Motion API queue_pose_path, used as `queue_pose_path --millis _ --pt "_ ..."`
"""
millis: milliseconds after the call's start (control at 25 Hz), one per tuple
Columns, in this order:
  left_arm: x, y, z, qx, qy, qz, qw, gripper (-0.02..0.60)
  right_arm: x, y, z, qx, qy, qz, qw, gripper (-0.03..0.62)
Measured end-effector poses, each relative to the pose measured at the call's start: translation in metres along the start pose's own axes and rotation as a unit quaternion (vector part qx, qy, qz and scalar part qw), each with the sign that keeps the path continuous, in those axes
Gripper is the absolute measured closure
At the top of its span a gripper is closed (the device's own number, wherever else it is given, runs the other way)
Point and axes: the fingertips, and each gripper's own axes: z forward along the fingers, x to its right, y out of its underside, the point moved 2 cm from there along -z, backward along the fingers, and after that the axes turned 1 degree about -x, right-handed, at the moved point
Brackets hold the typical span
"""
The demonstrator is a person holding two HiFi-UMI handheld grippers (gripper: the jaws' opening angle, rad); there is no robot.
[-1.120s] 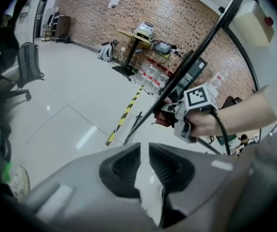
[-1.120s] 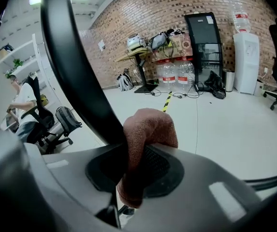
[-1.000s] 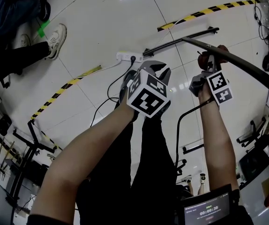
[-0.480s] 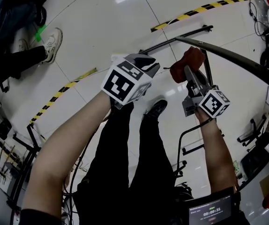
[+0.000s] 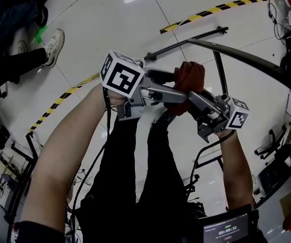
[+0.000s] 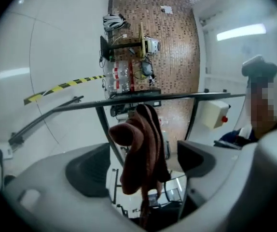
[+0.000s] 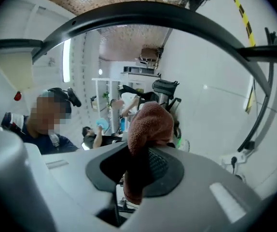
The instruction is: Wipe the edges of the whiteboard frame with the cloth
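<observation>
Right gripper is clamped on the cloth. Left gripper has its jaws apart around that cloth, near the whiteboard frame. Moments ago the grippers were apart; now they meet!

Bright, even light; floor glare; fisheye edges.

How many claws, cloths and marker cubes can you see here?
Claws: 2 (left claw, right claw)
Cloths: 1 (red-brown cloth)
Marker cubes: 2 (left cube, right cube)
Total: 5
</observation>
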Motion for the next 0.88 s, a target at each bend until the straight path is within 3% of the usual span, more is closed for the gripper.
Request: queue_pose_path --millis 120,200,440,600,680,760,880 --pt "0.005 0.004 0.003 0.001 0.025 -0.001 0.9997 0.160 -0.009 0.007 0.003 -0.020 -0.044 0.014 0.999 0.526" --pt "0.006 0.005 0.002 0.003 0.024 0.010 0.9997 0.245 -0.010 0.010 0.005 -0.028 -0.051 0.017 0.998 0.526" --pt "0.002 0.002 0.006 -0.002 -0.012 0.044 0.9990 0.447 0.014 0.008 -0.002 -0.027 0.002 0.009 1.000 0.526" --pt "-0.005 -0.007 0.005 0.008 -0.048 0.060 0.9970 0.485 0.028 -0.003 -0.003 -0.013 0.055 -0.020 0.998 0.490" --pt "-0.016 -0.020 0.002 0.030 -0.084 0.070 0.9936 0.492 0.040 -0.015 -0.009 0.014 0.104 -0.034 0.994 0.458" --pt "-0.038 -0.036 -0.002 0.051 -0.148 0.075 0.9848 0.492 0.058 -0.029 -0.023 0.045 0.172 -0.048 0.983 0.457" --pt "-0.082 -0.055 0.002 0.038 -0.265 0.092 0.9590 0.492 0.077 -0.038 -0.043 0.062 0.259 -0.080 0.961 0.475"
